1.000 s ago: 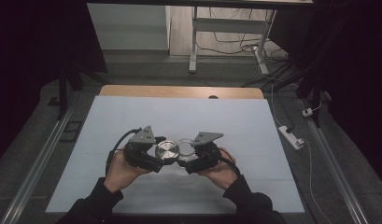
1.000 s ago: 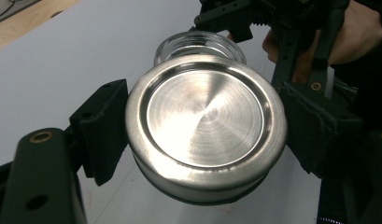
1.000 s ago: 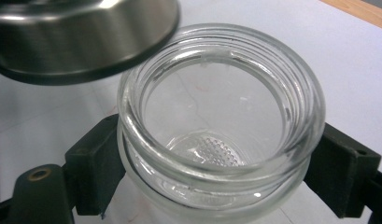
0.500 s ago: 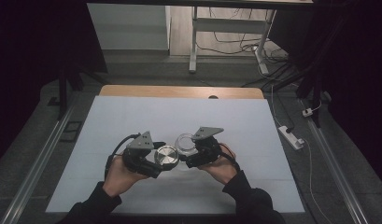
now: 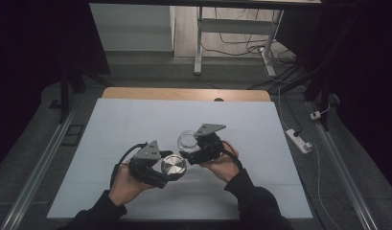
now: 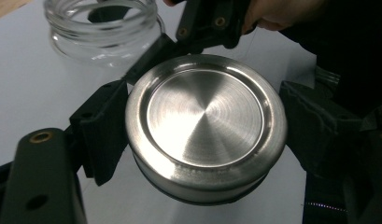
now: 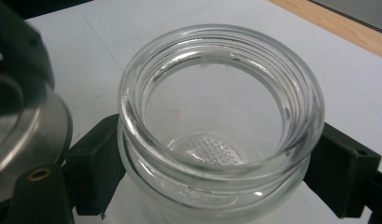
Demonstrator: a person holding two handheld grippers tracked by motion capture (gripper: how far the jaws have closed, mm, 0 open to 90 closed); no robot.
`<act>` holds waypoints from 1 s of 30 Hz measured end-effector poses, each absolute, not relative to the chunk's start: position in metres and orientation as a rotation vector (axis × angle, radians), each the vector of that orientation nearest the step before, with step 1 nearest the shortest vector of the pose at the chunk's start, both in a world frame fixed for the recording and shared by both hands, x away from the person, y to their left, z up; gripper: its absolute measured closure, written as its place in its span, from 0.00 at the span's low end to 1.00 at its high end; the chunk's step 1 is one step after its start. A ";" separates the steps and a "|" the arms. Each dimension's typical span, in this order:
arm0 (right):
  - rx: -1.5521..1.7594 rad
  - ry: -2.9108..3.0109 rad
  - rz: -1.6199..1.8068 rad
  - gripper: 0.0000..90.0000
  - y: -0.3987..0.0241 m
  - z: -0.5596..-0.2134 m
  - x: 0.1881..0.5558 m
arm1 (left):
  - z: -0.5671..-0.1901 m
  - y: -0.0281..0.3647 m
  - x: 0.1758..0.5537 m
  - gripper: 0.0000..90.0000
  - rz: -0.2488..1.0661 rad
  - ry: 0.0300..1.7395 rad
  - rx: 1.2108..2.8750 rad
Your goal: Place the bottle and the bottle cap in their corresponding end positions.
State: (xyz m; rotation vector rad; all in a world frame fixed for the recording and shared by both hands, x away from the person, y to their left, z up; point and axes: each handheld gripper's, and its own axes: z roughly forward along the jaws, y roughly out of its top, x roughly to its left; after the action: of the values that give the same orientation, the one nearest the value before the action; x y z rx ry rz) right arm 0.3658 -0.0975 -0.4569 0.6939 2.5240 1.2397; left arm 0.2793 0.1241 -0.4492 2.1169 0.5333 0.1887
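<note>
Since earlier, lid (image 5: 173, 166) and jar (image 5: 188, 140) pulled apart: left gripper (image 5: 168, 168) clamps lid, right gripper (image 5: 186, 149) clamps open jar, both above tabletop (image 5: 112, 120); unscrewing done, setting down left

Left gripper (image 5: 170, 166): jaws clamped on a round steel lid (image 5: 173, 166), held low, pointing right.
Right gripper (image 5: 186, 146): jaws clamped around a glass jar (image 5: 188, 140), pointing left.
Forearms: entering from the bottom edge, hands close together.
</note>
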 end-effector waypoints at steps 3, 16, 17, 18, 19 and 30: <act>0.703 2.522 1.236 0.17 -0.095 -0.458 0.370 | -0.454 0.121 0.280 0.23 0.181 0.528 2.117; 0.753 2.483 1.213 0.17 -0.089 -0.461 0.397 | -0.484 0.107 0.287 0.23 0.177 0.523 2.129; 0.755 2.478 1.210 0.17 -0.088 -0.461 0.399 | -0.486 0.106 0.288 0.23 0.175 0.521 2.131; 0.758 2.473 1.210 0.17 -0.088 -0.461 0.402 | -0.488 0.104 0.288 0.23 0.178 0.520 2.130; 0.762 2.469 1.210 0.17 -0.088 -0.461 0.404 | -0.489 0.103 0.289 0.23 0.177 0.514 2.132; 0.787 2.439 1.195 0.17 -0.083 -0.464 0.425 | -0.507 0.091 0.295 0.23 0.183 0.517 2.153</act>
State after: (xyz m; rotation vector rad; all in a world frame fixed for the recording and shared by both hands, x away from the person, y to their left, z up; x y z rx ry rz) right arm 0.4247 -0.0834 -0.4642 0.7872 2.4386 1.1949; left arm 0.2947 0.0907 -0.5068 2.1533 0.5168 0.1826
